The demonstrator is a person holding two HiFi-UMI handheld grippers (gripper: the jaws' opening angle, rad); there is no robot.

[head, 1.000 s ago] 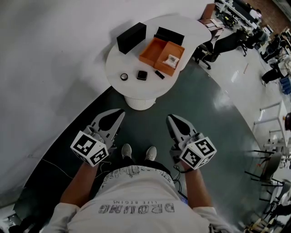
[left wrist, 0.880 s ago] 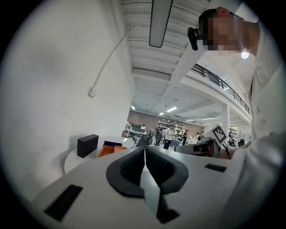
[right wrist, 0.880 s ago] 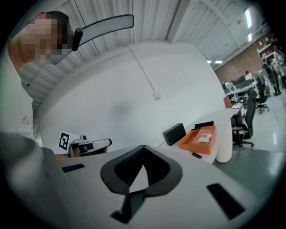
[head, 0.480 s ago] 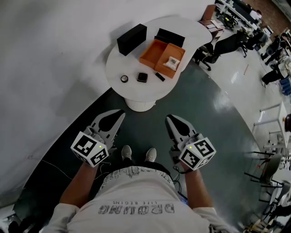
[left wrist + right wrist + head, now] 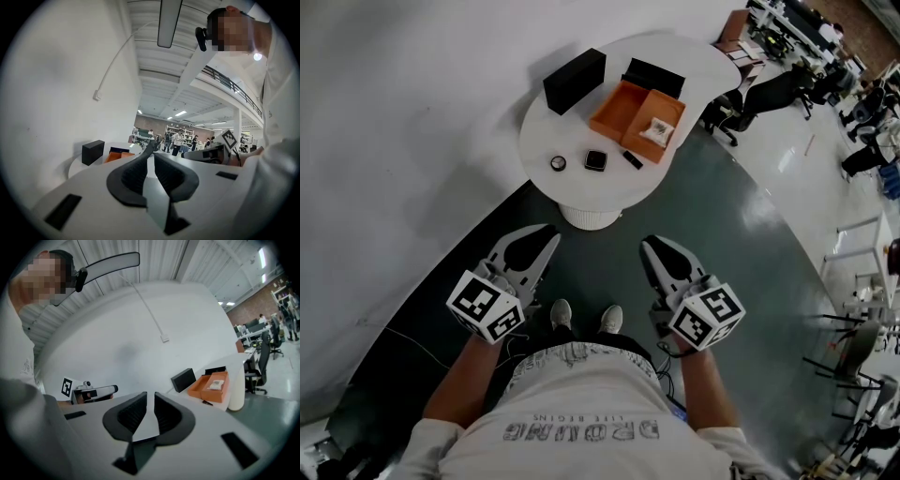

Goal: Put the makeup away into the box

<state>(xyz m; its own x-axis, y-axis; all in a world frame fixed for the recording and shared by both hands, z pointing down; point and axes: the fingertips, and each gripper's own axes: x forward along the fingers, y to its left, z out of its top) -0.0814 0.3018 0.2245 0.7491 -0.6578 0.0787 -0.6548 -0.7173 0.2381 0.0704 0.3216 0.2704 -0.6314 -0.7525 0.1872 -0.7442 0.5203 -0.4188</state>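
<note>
Black ribbed pads on the left gripper (image 5: 152,146) meet at their tips, with nothing between them. The right gripper (image 5: 150,398) has just been opening its jaws; a narrow gap shows there, and it is empty too. In the head view both are held low in front of the person's waist, pointing forward and well short of the table (image 5: 581,187). That reads as a ready pose, with the right one probably being prepared for the first pick.

Three makeup pieces lie in a row near the table's front edge: a round case (image 5: 558,162), a square case (image 5: 595,159) and a short stick (image 5: 631,157). Just behind them the orange box (image 5: 619,105) stands open. One half is bare and the other holds a small pale packet (image 5: 654,127). With the pieces laid so near the box, each carry should be short.

Farther back sit a black box (image 5: 574,80) and a flat black tray (image 5: 652,75). None of the three pieces is in the orange box yet, so I judge the task not begun; the person will likely have to step closer first.
</note>
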